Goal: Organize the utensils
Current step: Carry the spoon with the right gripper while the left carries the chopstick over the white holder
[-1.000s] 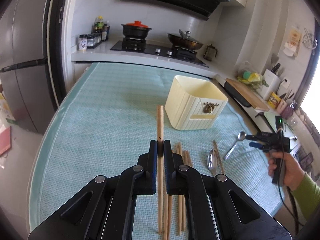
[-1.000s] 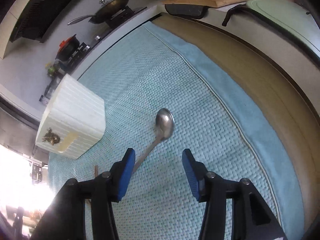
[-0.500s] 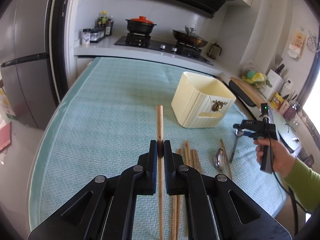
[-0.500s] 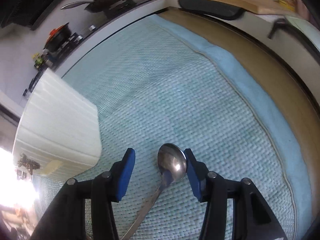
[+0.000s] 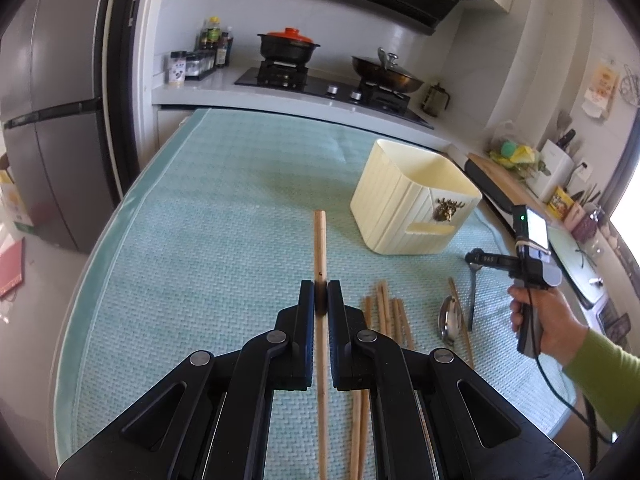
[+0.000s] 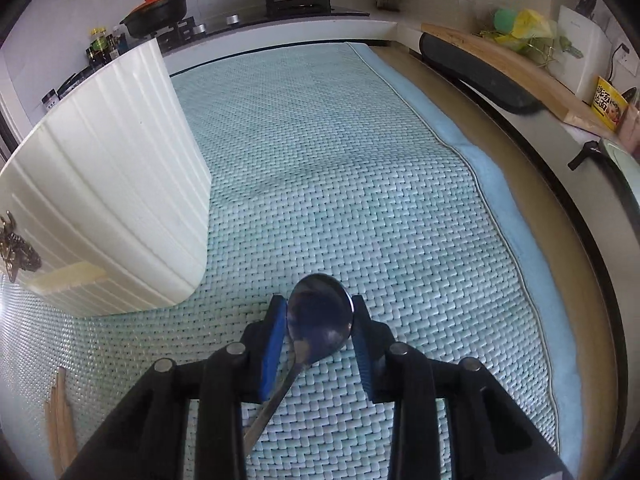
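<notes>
Through my left camera, my left tongs [image 5: 321, 296] are clamped on one chopstick [image 5: 320, 240], which sticks out ahead of the tips over the green mat [image 5: 208, 240]. More chopsticks [image 5: 386, 312] lie flat on the mat just right of them, with a spoon [image 5: 448, 316] beside those. The cream holder [image 5: 412, 200] stands upright further back to the right. My right hand [image 5: 548, 324] holds the other tongs near a second spoon.

Through my right camera, my right tongs [image 6: 320, 312] have just been closing, and their blue pads [image 6: 276, 340] now pinch the bowl of that spoon [image 6: 320, 316]. The holder [image 6: 108, 200] stands close on the left.
</notes>
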A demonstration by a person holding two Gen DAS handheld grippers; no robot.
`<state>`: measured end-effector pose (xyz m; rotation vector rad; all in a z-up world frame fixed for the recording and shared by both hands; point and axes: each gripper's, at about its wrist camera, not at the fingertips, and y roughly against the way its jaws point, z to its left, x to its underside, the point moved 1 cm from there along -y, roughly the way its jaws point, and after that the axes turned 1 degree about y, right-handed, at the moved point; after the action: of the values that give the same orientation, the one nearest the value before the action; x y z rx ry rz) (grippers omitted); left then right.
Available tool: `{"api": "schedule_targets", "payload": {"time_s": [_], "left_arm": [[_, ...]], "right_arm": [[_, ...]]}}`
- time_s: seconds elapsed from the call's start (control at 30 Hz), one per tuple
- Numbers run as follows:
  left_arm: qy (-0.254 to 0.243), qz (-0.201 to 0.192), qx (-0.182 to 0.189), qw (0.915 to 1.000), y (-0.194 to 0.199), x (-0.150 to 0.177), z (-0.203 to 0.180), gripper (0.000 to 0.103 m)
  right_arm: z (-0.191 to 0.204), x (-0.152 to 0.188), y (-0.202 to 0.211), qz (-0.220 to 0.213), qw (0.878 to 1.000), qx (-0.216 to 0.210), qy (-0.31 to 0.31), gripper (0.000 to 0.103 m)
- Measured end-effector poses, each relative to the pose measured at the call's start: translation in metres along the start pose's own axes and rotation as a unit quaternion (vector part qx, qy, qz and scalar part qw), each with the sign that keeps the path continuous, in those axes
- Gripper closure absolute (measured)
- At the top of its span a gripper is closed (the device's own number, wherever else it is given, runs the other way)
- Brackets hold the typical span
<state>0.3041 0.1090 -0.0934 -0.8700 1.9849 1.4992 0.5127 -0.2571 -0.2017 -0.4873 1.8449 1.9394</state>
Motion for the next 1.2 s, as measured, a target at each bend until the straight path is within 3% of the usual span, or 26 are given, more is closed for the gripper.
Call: {"api": "schedule_targets", "payload": {"time_s": [0.03, 0.07, 0.1, 0.33, 0.57, 0.73, 1.2], "left_arm": [[0.001, 0.0, 0.0, 1.0, 0.0, 0.0, 0.0, 0.099], [0.0, -0.001, 0.0, 1.0, 0.001, 0.0, 0.0, 0.099], [-0.001, -0.001, 0.0, 1.0, 0.0, 0.0, 0.0, 0.099], [-0.006, -0.001, 0.002, 1.0, -0.001, -0.001, -0.006, 0.099], [-0.02, -0.016, 0.015, 0.9996, 0.014, -0.011, -0.017, 0.099], [-0.022, -0.032, 0.035, 0.9987, 0.027, -0.026, -0.025, 0.099], [-0.032, -0.052, 0.071, 0.9956, 0.037, -0.07, -0.049, 0.099]], "right_arm": [[-0.001, 0.0, 0.002, -0.003, 1.0, -0.01, -0.002, 0.073], [-0.004, 0.0, 0.005, -0.01, 1.0, -0.023, -0.004, 0.097], [-0.013, 0.012, 0.018, -0.018, 0.999, -0.037, -0.002, 0.097], [-0.021, 0.021, 0.036, -0.02, 0.997, -0.066, 0.019, 0.1], [-0.026, 0.034, 0.101, -0.102, 0.99, -0.08, 0.056, 0.1], [-0.023, 0.045, 0.164, -0.172, 0.977, -0.079, 0.098, 0.1], [-0.013, 0.037, 0.256, -0.257, 0.954, -0.085, 0.129, 0.1]]}}
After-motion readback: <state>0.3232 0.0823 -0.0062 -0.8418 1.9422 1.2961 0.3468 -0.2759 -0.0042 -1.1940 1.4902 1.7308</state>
